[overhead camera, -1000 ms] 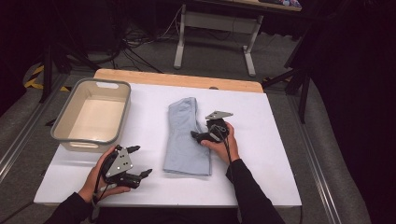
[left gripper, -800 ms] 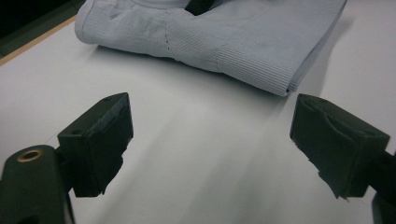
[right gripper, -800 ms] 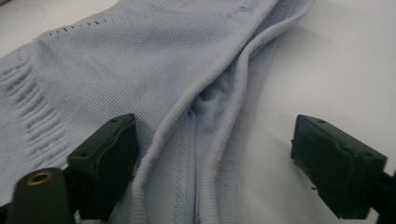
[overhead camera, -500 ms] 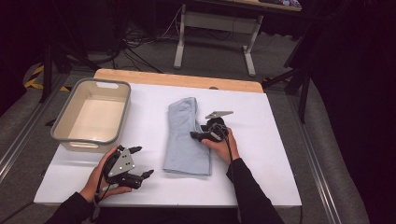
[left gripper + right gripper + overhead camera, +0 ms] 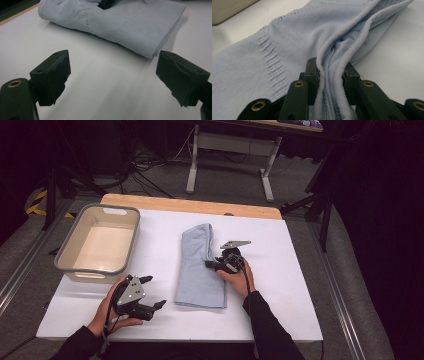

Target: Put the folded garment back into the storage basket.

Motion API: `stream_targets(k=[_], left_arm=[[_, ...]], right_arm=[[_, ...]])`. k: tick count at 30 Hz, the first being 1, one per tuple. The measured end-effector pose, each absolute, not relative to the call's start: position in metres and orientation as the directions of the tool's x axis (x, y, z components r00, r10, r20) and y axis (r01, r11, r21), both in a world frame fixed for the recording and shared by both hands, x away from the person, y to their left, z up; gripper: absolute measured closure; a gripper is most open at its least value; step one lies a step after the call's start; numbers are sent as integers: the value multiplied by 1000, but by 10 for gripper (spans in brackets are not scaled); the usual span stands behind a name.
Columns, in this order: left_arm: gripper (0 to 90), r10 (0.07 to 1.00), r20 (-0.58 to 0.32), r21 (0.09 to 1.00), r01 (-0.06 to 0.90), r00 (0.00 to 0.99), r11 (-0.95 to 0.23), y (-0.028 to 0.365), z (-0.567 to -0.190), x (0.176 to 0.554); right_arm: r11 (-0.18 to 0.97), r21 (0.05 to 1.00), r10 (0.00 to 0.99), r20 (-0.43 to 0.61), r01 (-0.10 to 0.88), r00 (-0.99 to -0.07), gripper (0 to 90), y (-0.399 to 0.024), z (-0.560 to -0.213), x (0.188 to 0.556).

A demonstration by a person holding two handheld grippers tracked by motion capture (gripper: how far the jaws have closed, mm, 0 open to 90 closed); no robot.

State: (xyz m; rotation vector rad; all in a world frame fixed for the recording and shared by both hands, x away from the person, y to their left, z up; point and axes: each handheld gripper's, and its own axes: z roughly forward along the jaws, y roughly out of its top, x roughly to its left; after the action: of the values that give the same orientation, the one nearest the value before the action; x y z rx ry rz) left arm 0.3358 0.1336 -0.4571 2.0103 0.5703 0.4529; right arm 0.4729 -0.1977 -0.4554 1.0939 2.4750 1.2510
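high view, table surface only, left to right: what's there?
grey tub → left gripper, jaws open, on the white tabletop → folded light-blue garment → right gripper, clamped on the garment's right edge.

Folded light-blue garment (image 5: 200,270) lies mid-table on white table (image 5: 280,320); right gripper (image 5: 214,264) sits at its right edge, jaws just been closing w/ fabric edge between them. Left gripper (image 5: 153,291) rests near front edge, jaws apart, below grey tub (image 5: 100,245).
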Motion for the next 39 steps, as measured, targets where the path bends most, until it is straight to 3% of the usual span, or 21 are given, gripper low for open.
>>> stream_targets(k=[3, 14, 22, 34, 39], left_arm=[[131, 556, -9, 884, 266, 831, -385, 124, -453, 345], [122, 549, -120, 816, 397, 827, -420, 77, -460, 378], [112, 559, -94, 753, 426, 824, -501, 54, -464, 385], [57, 575, -177, 715, 506, 799, -482, 48, -468, 401], [134, 560, -194, 727, 502, 805, -469, 47, -467, 402]], right_arm=[[383, 757, 671, 166, 530, -723, 726, -198, -455, 472], [409, 790, 667, 83, 457, -740, 740, -195, -450, 464], [410, 810, 657, 56, 419, -752, 748, -196, -446, 460], [397, 839, 650, 28, 371, -759, 751, -198, -444, 455], [393, 845, 653, 21, 362, -757, 751, -199, -443, 454]])
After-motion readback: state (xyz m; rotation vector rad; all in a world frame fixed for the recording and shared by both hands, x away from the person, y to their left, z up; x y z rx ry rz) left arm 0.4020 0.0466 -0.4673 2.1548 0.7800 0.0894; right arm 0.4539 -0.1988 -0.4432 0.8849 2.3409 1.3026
